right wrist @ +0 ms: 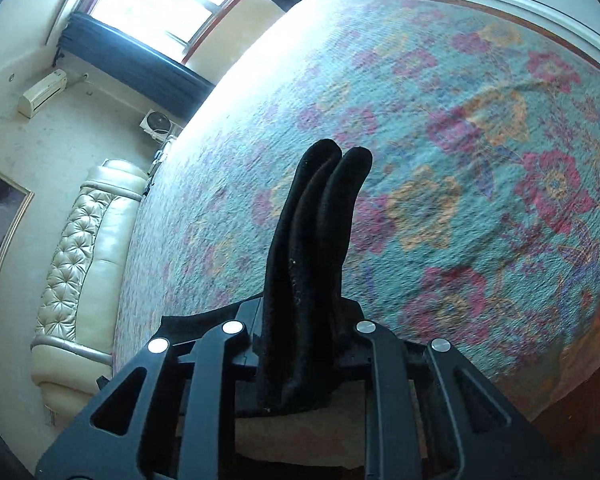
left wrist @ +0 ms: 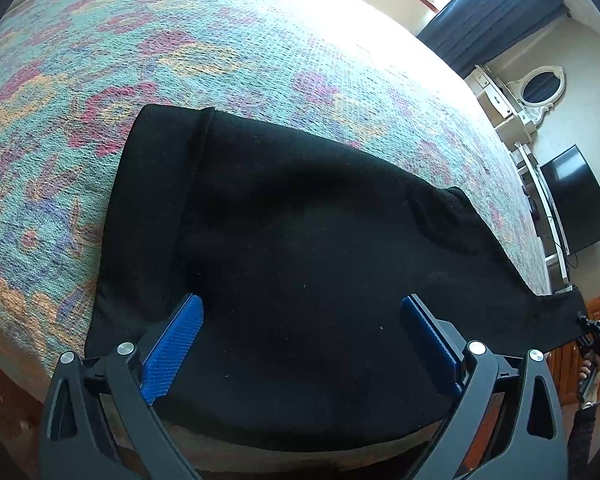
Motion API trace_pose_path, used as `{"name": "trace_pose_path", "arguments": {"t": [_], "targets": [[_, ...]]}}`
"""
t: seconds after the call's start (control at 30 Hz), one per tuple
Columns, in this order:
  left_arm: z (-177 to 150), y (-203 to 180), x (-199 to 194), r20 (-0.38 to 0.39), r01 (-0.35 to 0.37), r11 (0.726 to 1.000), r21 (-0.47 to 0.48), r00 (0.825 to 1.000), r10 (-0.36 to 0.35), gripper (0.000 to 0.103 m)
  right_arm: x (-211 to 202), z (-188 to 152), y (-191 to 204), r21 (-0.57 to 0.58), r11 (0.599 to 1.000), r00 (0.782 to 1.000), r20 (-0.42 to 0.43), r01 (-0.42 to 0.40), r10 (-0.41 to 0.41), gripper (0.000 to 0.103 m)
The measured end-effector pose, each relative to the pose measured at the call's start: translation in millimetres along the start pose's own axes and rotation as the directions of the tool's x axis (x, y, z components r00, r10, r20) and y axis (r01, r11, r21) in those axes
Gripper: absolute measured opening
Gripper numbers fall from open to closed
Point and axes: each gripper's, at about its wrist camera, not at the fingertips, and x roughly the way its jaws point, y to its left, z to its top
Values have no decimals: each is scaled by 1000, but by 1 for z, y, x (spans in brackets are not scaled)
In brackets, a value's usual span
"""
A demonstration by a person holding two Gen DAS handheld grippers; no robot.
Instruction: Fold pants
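On a bed covered by a teal floral bedspread (left wrist: 220, 40), black pants (left wrist: 300, 220) are seen laid out flat, one edge reaching the near side of the mattress. Above the dark cloth the left gripper (left wrist: 302, 340) is held with its jaws spread wide, and its blue ribbed pads (left wrist: 174, 344) are shown clear of each other with only fabric visible between them; whether the pads touch the cloth cannot be told. At the right edge of the left wrist view, a narrow end of the pants is drawn out toward the right gripper (left wrist: 594, 332), which is glimpsed small and far off.

From the right wrist view, the right gripper (right wrist: 300, 320) is shown pressed together on that end of the pants (right wrist: 316, 240), and two rounded black folds are seen standing up between the fingers, over the patterned bedspread (right wrist: 480, 160).

Beyond the bed, a window (right wrist: 160, 0) with dark curtains (left wrist: 500, 12), a tufted cream headboard (right wrist: 80, 260), a black television (left wrist: 576, 200) and a white oval mirror (left wrist: 542, 86) are visible.
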Motion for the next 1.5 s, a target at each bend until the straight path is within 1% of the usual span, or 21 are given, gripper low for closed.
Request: {"name": "trace_pose_path", "arguments": {"t": [0.1,0.17,0.23,0.3,0.37,0.43,0.53,0.63,0.73,0.87,0.93,1.07,1.27,1.5], "targets": [[1,-6,3,-10,-10,999,30,1000,10,98,1,-11,56,-93,995,1000,7,-21,22,20],[1,-7,4,-12,-10,999,45,1000,11,98,-4,-20,79,-144,989,999,3,-41,42,20],[0,-6,4,-15,-5,998,63,1000,6,98,3,-33,106,-177,982,998,-8,-69,69,20],[0,-6,4,-13,4,998,70,1000,-3,98,13,-49,133,-219,973,997,-24,-73,70,20],[0,-5,4,-7,14,998,57,1000,-13,98,31,-66,161,-261,962,997,-55,-74,61,20],[1,-4,4,-3,20,999,36,1000,-20,98,53,-85,184,-305,951,996,-82,-60,36,20],[2,-4,4,1,23,1000,16,1000,-23,98,90,-114,207,-347,937,991,-131,-45,0,20],[-1,-4,2,2,19,1000,23,1000,-19,98,128,-141,219,-382,924,986,-156,-9,-55,20],[-4,-5,2,5,0,999,48,1000,0,98,164,-163,223,-386,922,977,-190,16,-96,20],[-5,-11,6,8,-41,996,80,999,41,98,198,-193,232,-440,895,964,-198,72,-175,20],[-5,-12,7,9,-54,995,87,999,53,98,209,-204,234,-455,886,959,-201,91,-202,20],[-4,-13,9,11,-56,995,84,998,55,98,224,-218,236,-455,884,951,-215,106,-224,20],[-4,-13,10,14,-59,995,86,998,58,98,234,-232,246,-510,843,939,-176,170,-295,20],[-6,-13,11,15,-72,992,101,997,71,98,239,-242,257,-533,830,941,-166,166,-296,20]]}}
